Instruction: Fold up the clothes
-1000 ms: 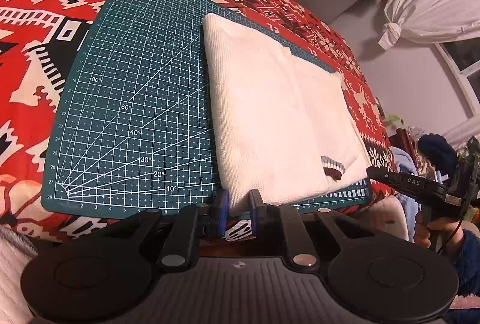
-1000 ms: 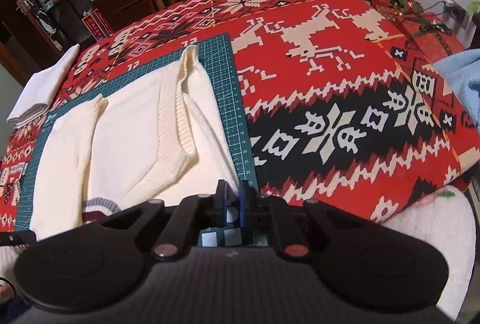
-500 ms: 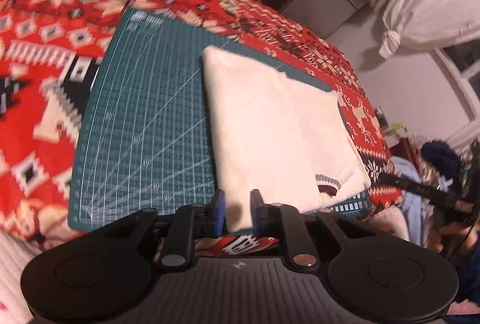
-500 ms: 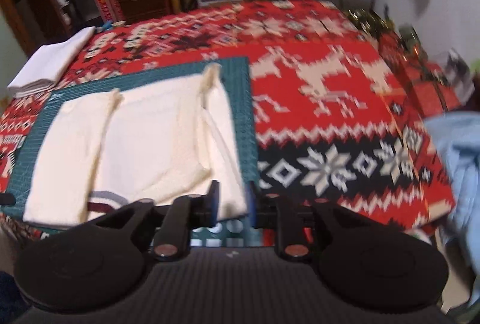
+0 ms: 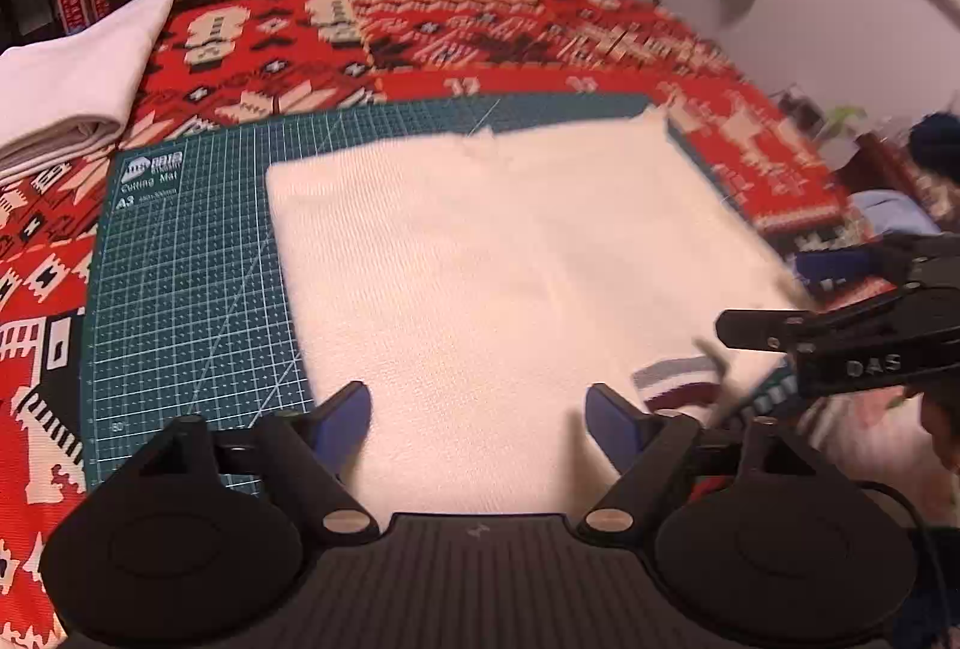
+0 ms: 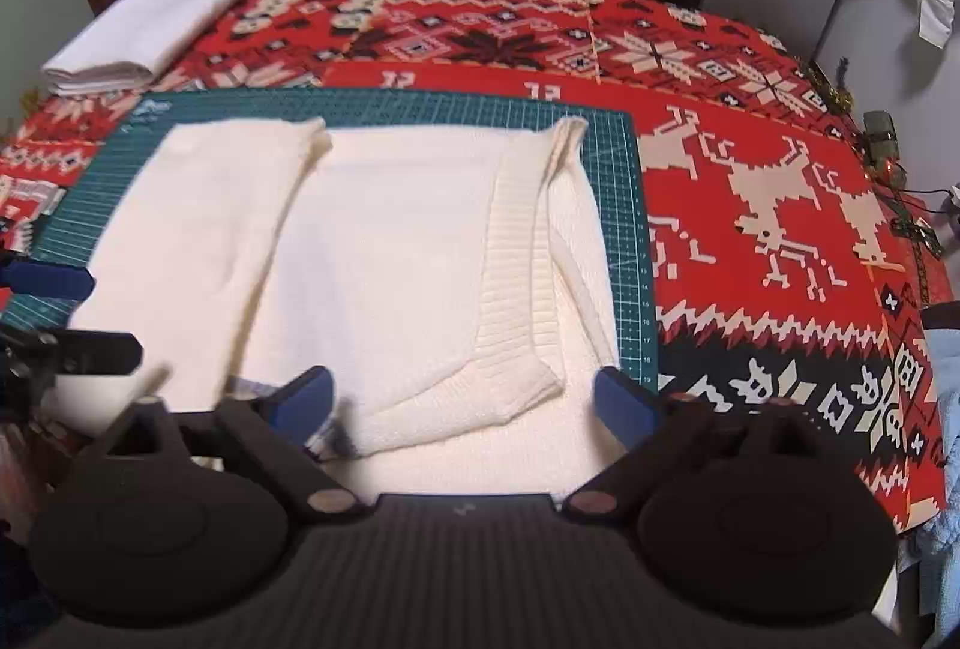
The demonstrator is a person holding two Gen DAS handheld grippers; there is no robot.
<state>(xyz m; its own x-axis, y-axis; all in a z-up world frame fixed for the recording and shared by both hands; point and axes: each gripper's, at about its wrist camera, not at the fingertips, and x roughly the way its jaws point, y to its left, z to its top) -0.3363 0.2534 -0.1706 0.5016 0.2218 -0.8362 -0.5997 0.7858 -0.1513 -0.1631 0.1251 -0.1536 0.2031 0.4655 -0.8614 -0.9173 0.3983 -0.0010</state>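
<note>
A cream knit sweater [image 5: 480,259] lies folded on a green cutting mat [image 5: 180,259], its striped cuff [image 5: 678,385] at the near right. My left gripper [image 5: 478,418] is open above the sweater's near edge, nothing between its blue pads. In the right wrist view the same sweater [image 6: 384,259] shows its ribbed hem [image 6: 516,277] folded over on the mat [image 6: 624,205]. My right gripper [image 6: 462,403] is open over the near edge, holding nothing. Each gripper shows at the edge of the other's view: the right gripper [image 5: 840,313], the left gripper [image 6: 54,313].
A red patterned blanket [image 6: 750,169] covers the bed under the mat. A folded white cloth [image 5: 72,72] lies at the far left, also the white cloth [image 6: 150,24] in the right view. Light blue fabric [image 6: 945,379] sits at the right edge. Shelves and boxes stand behind.
Both grippers have opened and let go of the sweater's near edge. Both views have swung to face the mat squarely, and the sweater now lies flat.
</note>
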